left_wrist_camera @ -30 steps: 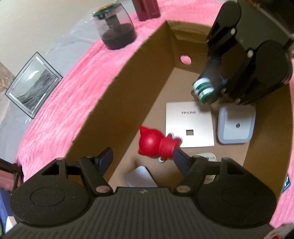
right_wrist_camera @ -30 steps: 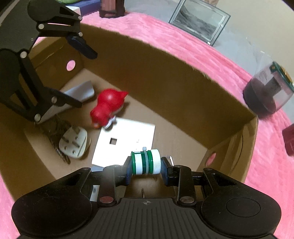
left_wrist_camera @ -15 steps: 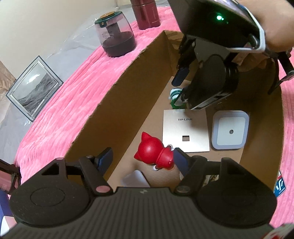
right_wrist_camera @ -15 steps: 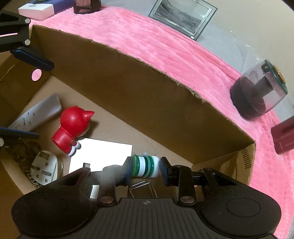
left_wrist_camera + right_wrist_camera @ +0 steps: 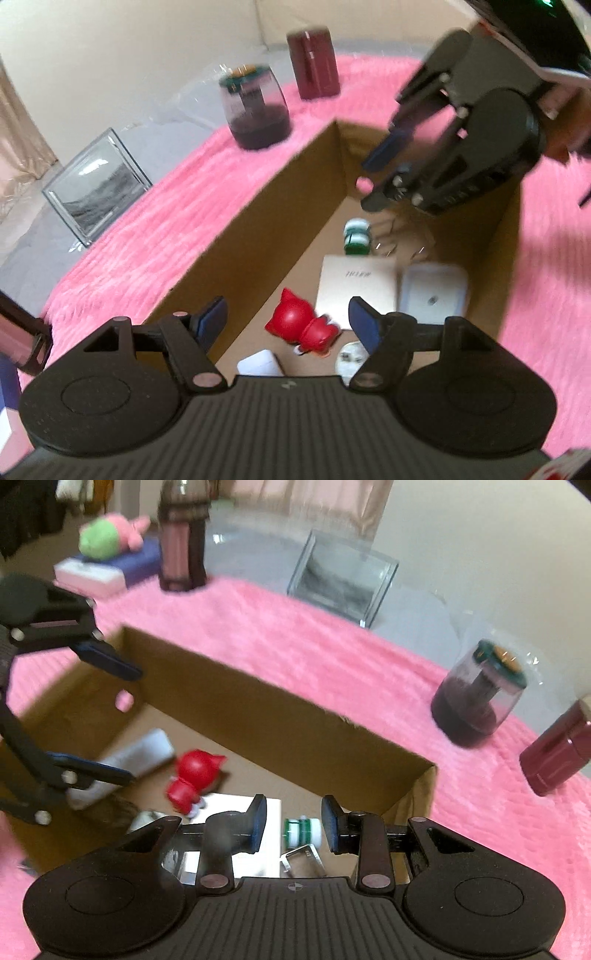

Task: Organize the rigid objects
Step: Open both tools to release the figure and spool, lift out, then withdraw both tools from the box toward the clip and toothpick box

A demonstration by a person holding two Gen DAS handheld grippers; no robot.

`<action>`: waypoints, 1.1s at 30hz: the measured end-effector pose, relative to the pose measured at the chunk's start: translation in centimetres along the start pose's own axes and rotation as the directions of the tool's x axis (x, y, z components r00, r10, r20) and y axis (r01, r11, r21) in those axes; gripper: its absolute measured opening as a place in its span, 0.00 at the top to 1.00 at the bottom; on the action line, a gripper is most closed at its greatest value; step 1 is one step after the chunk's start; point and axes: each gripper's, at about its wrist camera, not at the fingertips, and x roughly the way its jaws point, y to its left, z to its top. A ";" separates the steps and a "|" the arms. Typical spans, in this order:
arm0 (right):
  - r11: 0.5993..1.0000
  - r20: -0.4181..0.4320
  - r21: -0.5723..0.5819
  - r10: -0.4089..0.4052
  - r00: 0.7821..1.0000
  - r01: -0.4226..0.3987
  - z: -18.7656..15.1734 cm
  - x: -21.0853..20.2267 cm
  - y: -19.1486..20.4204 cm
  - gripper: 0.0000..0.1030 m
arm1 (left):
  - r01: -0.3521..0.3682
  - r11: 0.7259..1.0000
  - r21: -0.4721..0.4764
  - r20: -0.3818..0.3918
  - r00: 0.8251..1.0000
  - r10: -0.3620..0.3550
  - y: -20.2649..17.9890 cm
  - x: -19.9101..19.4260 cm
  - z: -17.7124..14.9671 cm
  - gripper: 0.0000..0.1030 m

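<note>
An open cardboard box (image 5: 258, 221) (image 5: 277, 720) stands on a pink blanket. On its floor lie a green-and-white spool (image 5: 356, 236) (image 5: 303, 830), a red figurine (image 5: 299, 325) (image 5: 192, 775), a white plate (image 5: 354, 291), a square white night light (image 5: 432, 295), a remote (image 5: 147, 749), a plug (image 5: 351, 356) and a metal clip (image 5: 303, 860). My right gripper (image 5: 293, 823) (image 5: 369, 181) hangs above the spool, jaws slightly apart and empty. My left gripper (image 5: 288, 321) (image 5: 131, 723) hovers open over the figurine's end of the box, holding nothing.
On the blanket beyond the box's long wall stand a dark lidded jar (image 5: 258, 110) (image 5: 476, 701) and a maroon flask (image 5: 314, 62) (image 5: 554, 760). A glass picture frame (image 5: 96, 192) (image 5: 343, 579) sits on the grey sheet. A tall bottle (image 5: 181, 542) stands far left.
The right gripper has let go of the spool, which now lies on the box floor by the far wall. Both grippers have risen out of the box.
</note>
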 end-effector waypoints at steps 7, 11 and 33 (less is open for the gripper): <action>0.999 0.095 0.031 0.041 0.995 -0.044 -2.2 -7.6 3.6 0.72 | -0.041 0.995 -0.095 0.090 0.995 0.050 -3.9 -6.8 -1.6 0.33; 0.997 0.133 0.035 0.064 0.989 -0.069 -4.2 -11.3 5.8 0.72 | -0.080 0.986 -0.143 0.107 0.990 0.095 -6.4 -10.3 -3.5 0.33; 0.946 0.157 0.287 0.106 0.982 -0.148 -18.3 -16.9 13.1 0.71 | -0.155 0.865 -0.477 0.135 0.960 0.247 -17.7 -19.8 -15.5 0.28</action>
